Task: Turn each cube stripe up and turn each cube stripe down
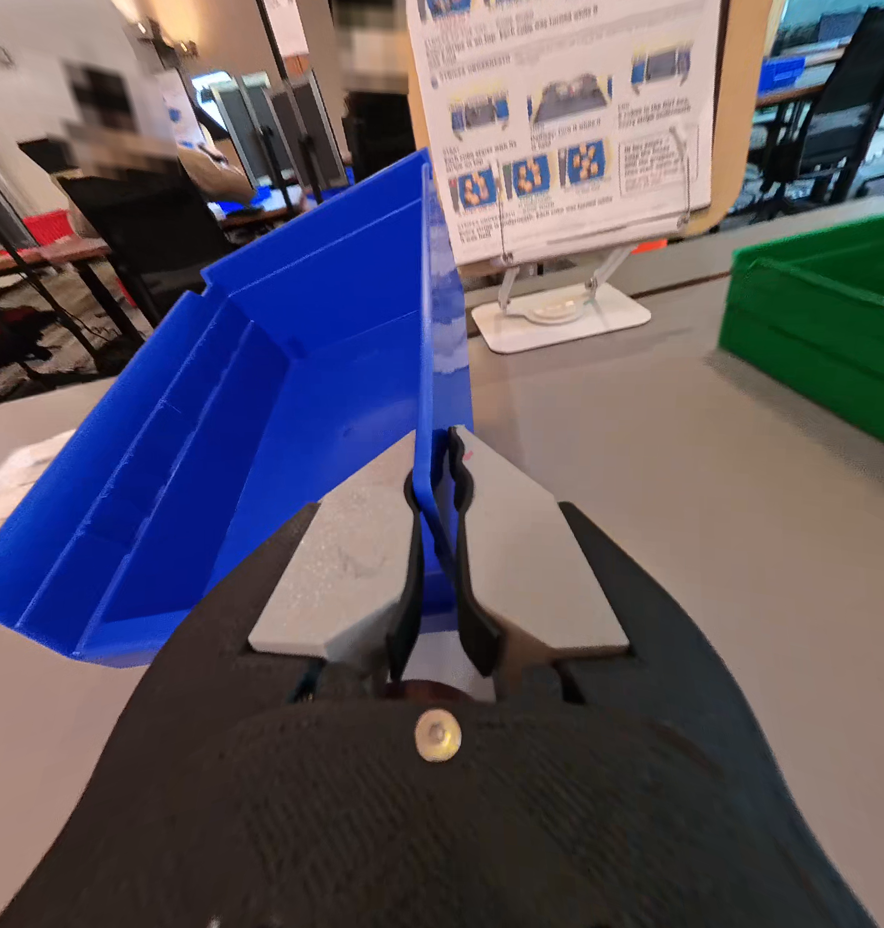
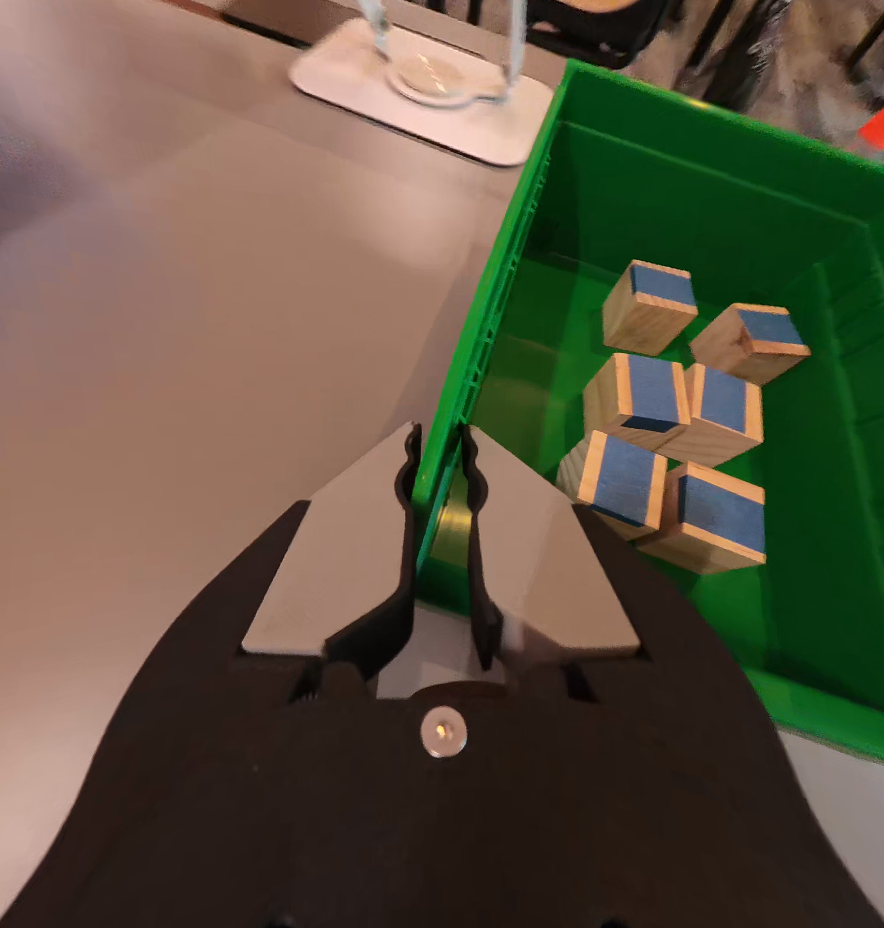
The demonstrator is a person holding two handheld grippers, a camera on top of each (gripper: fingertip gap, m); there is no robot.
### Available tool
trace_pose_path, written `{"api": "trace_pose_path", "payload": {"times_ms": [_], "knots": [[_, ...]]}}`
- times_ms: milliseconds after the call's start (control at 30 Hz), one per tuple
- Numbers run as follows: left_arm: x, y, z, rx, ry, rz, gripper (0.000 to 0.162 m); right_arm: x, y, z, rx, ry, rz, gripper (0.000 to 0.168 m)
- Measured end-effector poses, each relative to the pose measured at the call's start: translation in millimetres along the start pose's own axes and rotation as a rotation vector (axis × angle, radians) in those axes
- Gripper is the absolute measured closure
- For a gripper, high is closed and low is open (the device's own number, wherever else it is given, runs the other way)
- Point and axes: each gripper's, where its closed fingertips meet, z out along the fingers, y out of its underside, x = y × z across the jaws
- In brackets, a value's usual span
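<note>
My left gripper [image 1: 436, 437] is shut on the right wall of a blue bin [image 1: 289, 401], which is tilted and shows no cubes inside. My right gripper [image 2: 440, 432] is shut on the left wall of a green bin [image 2: 631, 191]. Several wooden cubes [image 2: 651, 396] with a blue stripe lie bunched in the green bin's near half, most with the stripe face up. The green bin also shows at the right edge of the left wrist view [image 1: 822, 321].
A white stand [image 1: 560, 316] holding an instruction sheet [image 1: 565, 120] stands at the back of the grey table [image 1: 656, 502], between the two bins. Its base shows in the right wrist view [image 2: 420, 95]. Chairs and desks lie beyond the table.
</note>
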Motion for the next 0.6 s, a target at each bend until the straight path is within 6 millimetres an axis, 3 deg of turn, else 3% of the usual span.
{"api": "trace_pose_path", "payload": {"times_ms": [200,467,533,600], "knots": [[-18.8,-36.2,-31.4,0.103,-0.035,-0.032,0.158,-132.3,-34.6,24.0,0.005,-0.151,-0.014,0.145],[-67.9,-49.6,-73.8,0.169,-0.163,-0.046,0.159,-321.5,-80.8,42.5,0.047,-0.416,-0.009,0.140],[-80.6,-54.5,-86.5,0.195,-0.209,-0.042,0.159,-362.4,-91.6,39.9,0.061,-0.493,-0.009,0.137],[-90.0,-59.0,-98.6,0.218,-0.250,-0.030,0.159,-389.1,-105.0,24.2,0.094,-0.576,-0.007,0.140]]}}
